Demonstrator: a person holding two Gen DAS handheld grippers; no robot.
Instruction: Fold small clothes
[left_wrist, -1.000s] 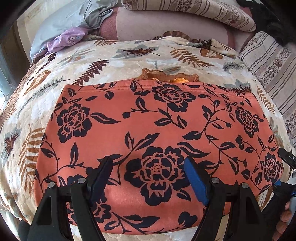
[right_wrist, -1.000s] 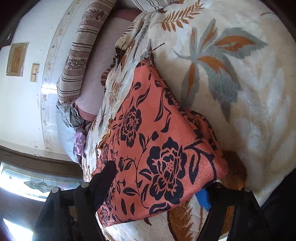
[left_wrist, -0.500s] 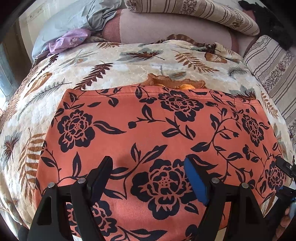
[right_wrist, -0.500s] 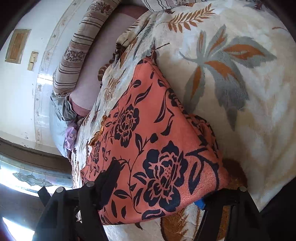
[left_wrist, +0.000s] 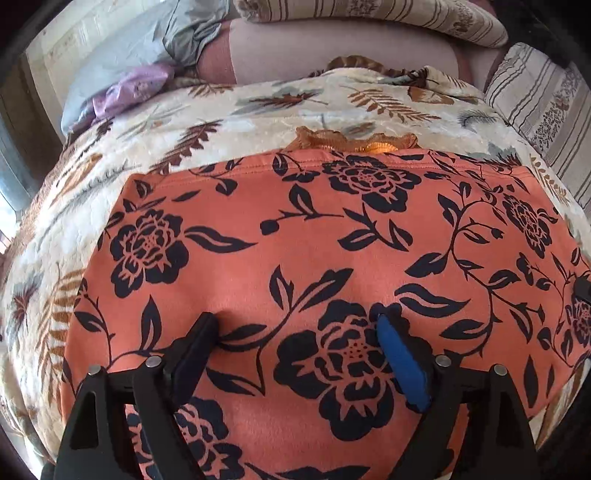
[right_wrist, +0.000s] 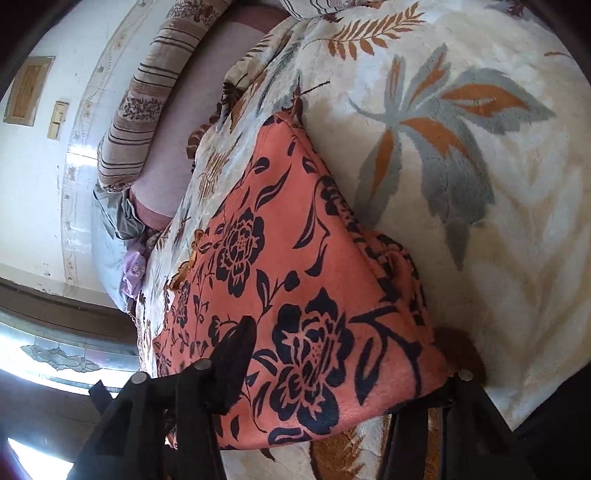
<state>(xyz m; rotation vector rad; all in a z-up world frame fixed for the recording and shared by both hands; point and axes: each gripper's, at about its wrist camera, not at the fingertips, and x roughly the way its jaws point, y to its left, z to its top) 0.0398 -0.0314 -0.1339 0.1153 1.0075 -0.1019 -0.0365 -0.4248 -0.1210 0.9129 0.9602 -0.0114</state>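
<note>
Lying flat | orange floral garment | long axis across left-wrist view

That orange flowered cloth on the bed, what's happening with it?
A person is folding the orange flowered garment on a leaf-patterned blanket. The left hand-held gripper has just been opening, its jaws wide apart over the fabric. The right hand-held gripper has just been closing around the garment's near corner.

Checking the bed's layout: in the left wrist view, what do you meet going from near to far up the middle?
Left gripper → orange floral garment → lace trim → leaf-print blanket → pink pillow → striped bolster.
</note>
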